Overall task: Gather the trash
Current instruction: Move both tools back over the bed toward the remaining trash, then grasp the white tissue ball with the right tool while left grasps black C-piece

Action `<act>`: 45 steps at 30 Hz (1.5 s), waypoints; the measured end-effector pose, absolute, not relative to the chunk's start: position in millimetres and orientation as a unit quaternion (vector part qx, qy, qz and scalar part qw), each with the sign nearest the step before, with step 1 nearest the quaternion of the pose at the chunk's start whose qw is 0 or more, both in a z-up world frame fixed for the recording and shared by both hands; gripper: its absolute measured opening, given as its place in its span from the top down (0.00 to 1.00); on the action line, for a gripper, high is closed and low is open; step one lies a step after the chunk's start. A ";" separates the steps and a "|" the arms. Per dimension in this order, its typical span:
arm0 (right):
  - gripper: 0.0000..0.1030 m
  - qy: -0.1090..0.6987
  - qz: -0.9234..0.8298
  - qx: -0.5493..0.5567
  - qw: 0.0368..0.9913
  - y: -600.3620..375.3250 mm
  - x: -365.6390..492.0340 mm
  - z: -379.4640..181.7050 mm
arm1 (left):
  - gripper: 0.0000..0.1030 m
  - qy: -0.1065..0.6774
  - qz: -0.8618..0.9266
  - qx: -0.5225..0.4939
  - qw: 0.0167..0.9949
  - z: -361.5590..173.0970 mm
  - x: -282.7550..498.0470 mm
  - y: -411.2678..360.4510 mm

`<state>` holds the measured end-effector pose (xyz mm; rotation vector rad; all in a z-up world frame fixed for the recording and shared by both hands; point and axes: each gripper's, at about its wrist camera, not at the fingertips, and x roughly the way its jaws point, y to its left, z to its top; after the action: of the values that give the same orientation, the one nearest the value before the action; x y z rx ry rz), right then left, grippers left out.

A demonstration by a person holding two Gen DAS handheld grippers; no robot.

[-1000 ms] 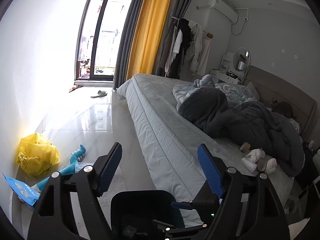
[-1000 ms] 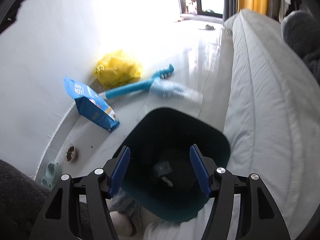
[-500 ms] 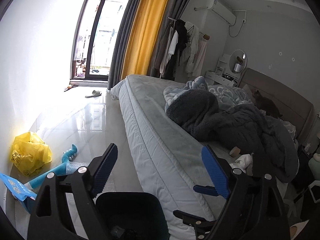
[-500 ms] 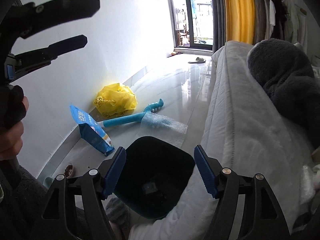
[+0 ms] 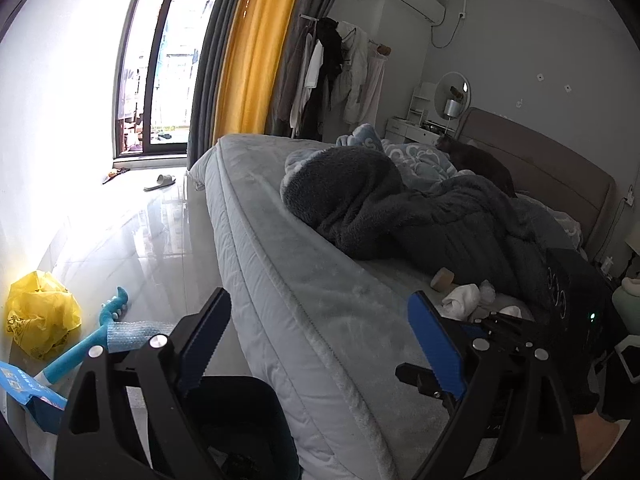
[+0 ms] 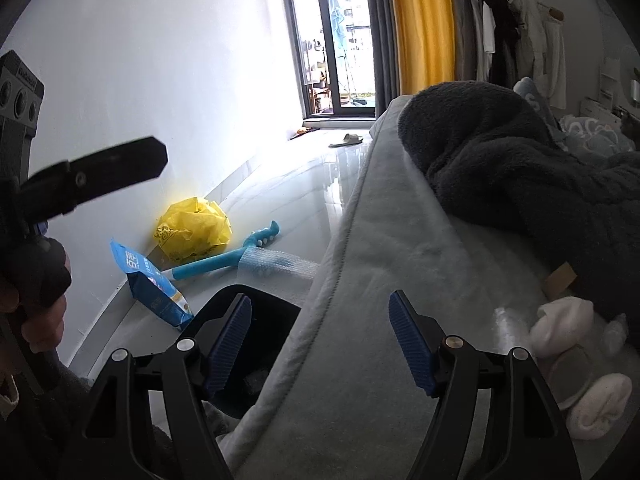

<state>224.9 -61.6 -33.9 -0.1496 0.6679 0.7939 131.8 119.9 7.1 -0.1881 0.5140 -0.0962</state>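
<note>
Crumpled white tissues [image 5: 464, 298] and a cardboard roll [image 5: 442, 279] lie on the grey bed beside the dark blanket. In the right wrist view the tissues [image 6: 564, 320] sit just right of my right gripper [image 6: 320, 312], which hangs open and empty over the mattress edge. My left gripper [image 5: 320, 320] is opening, nothing between its jaws, over the same edge. The dark bin [image 5: 240, 412] stands on the floor against the bed, below both grippers, also the bin [image 6: 268, 320] behind the right gripper's left finger. One left finger [image 6: 100, 176] crosses the right view.
By the white wall lie a yellow plastic bag [image 6: 192, 232], a blue packet [image 6: 152, 284], a blue long-handled tool [image 6: 224, 262] and bubble wrap [image 6: 276, 266]. A dark cat [image 5: 476, 160] rests by the headboard. A slipper [image 5: 160, 181] lies near the glass door.
Both views swung from the floor and bin up toward the bed. The right gripper rose from over the bin to the mattress edge. Both pairs of jaws widened.
</note>
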 end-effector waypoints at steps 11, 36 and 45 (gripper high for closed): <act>0.28 0.313 0.340 -0.068 0.884 -122.4 238.9 -27.1 | 0.11 0.275 -0.082 -0.074 0.955 -8.6 143.9 78.9; 0.28 0.361 0.252 -0.065 0.896 -220.5 269.9 -53.2 | 0.10 0.351 -0.209 -0.056 0.911 -66.5 165.0 -17.2; 0.28 0.376 0.235 -0.077 0.893 -238.8 280.4 -65.7 | 0.10 0.362 -0.248 -0.027 0.898 -76.1 163.3 -55.0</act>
<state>280.4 -238.8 -65.7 -0.1598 0.7794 0.4870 163.3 -55.0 -76.1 -0.0566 0.7491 -0.5129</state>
